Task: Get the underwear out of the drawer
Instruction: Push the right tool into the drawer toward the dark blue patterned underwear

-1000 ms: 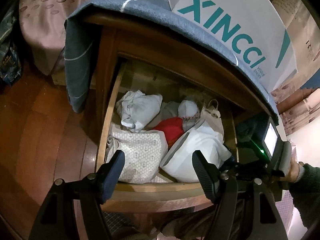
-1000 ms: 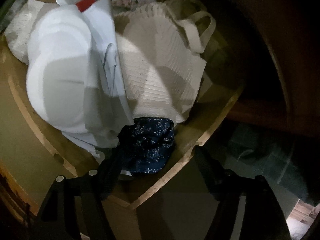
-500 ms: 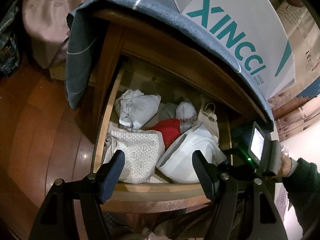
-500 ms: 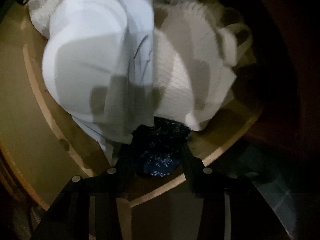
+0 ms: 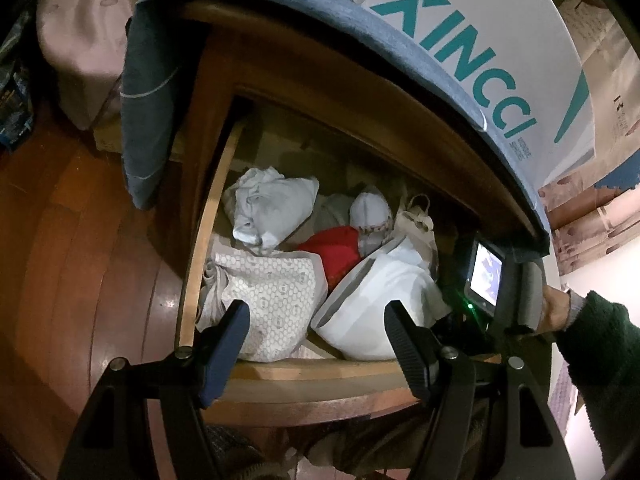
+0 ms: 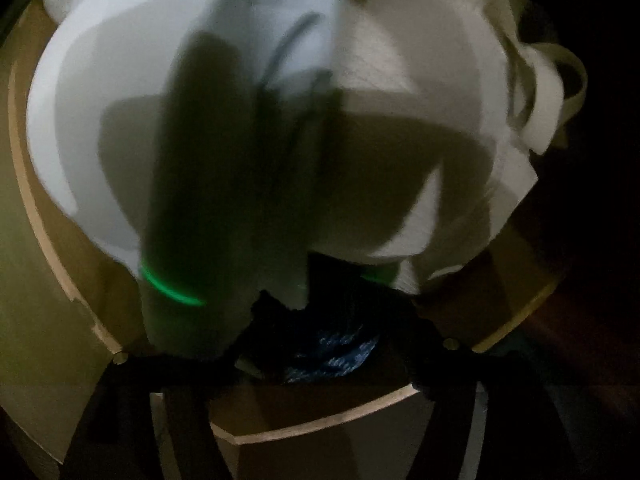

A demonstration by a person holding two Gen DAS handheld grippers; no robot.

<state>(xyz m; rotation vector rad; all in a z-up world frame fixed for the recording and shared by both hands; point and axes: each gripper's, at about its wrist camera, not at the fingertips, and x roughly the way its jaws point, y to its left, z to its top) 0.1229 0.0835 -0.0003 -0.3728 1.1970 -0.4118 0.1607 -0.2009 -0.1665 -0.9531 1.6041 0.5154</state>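
A white box [image 5: 500,52] is showing teal letters "XINCCI" at the far right; its smaller print is unreadable.

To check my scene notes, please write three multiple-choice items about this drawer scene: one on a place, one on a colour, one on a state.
1. Where is the red garment?
A. on the floor
B. in the drawer
C. on the bed

2. What colour are the letters on the box?
A. teal
B. black
C. red

3. How is the left gripper?
A. shut on cloth
B. shut, empty
C. open, empty

Answers:
1. B, the drawer's wooden walls surround it.
2. A, the print is teal on white.
3. C, its fingers stand apart with nothing between them.
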